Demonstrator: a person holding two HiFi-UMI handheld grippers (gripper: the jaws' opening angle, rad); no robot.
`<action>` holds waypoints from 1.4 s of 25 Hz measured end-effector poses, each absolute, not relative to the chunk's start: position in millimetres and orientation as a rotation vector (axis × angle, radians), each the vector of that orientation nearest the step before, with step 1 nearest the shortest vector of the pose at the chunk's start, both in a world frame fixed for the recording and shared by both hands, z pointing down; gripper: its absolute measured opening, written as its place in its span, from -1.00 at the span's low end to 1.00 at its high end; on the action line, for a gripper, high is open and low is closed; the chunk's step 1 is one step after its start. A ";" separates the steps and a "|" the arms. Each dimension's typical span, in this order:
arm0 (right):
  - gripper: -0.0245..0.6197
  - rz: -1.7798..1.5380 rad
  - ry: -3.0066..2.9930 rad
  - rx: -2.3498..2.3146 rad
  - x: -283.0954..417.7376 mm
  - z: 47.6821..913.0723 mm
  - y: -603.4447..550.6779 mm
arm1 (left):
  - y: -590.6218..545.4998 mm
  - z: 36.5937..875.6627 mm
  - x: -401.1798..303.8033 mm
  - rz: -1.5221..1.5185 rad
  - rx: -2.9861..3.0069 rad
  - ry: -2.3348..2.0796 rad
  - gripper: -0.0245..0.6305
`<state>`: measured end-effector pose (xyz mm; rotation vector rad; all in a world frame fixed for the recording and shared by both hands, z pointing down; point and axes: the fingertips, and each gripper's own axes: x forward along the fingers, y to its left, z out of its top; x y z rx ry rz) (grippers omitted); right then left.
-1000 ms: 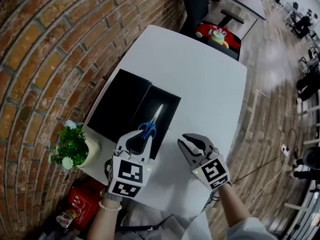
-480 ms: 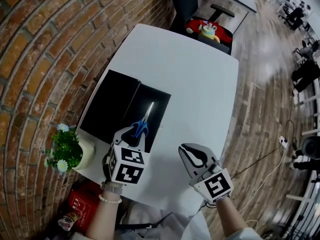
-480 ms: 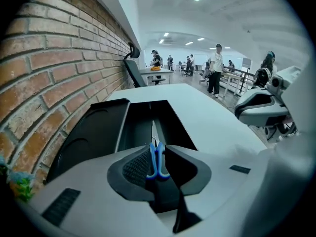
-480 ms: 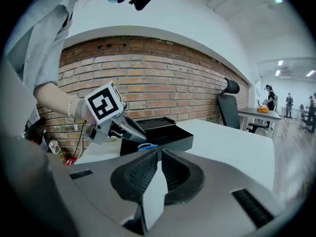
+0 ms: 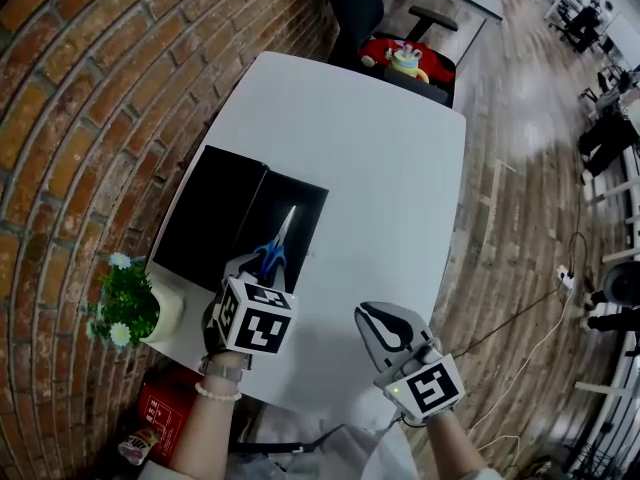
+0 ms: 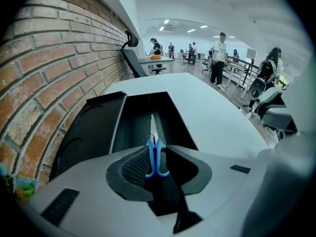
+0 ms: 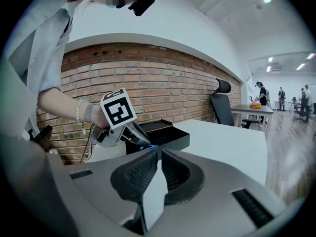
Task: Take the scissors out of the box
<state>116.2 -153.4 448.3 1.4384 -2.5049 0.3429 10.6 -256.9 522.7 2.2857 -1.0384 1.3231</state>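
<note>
The scissors (image 5: 280, 240) have blue handles and lie in the open black box (image 5: 307, 206) on the white table (image 5: 390, 168), blades pointing away from me. My left gripper (image 5: 258, 266) tilts down over the box's near end. Its jaws have just been opening. The blue handles (image 6: 156, 158) sit in the gap between the pads, which do not press on them. My right gripper (image 5: 374, 318) hovers shut and empty over the table's near edge, right of the box. In the right gripper view the left gripper (image 7: 129, 135) reaches into the box (image 7: 168, 136).
The box's lid (image 5: 205, 216) lies flat beside it on the left, next to the brick wall. A potted plant (image 5: 128, 306) stands at the table's near left corner. A chair holding a plush toy (image 5: 405, 62) stands beyond the far edge. People stand far off (image 6: 217, 58).
The left gripper has dipped down over the scissors' handles and its jaws have spread. The right gripper has drawn back toward me and the near table edge.
</note>
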 end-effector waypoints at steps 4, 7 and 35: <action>-0.75 0.363 -2.506 1.456 118.2 448.1 -149.5 | -257.9 529.7 11.7 1.365 2.233 -1.032 -0.62; -0.75 0.366 -2.515 1.465 119.9 445.5 -147.3 | -258.7 534.6 9.5 1.430 2.180 -1.045 -0.62; -0.75 0.417 -2.517 1.573 148.2 425.5 -120.2 | -257.2 566.2 5.3 1.765 1.904 -0.923 -0.62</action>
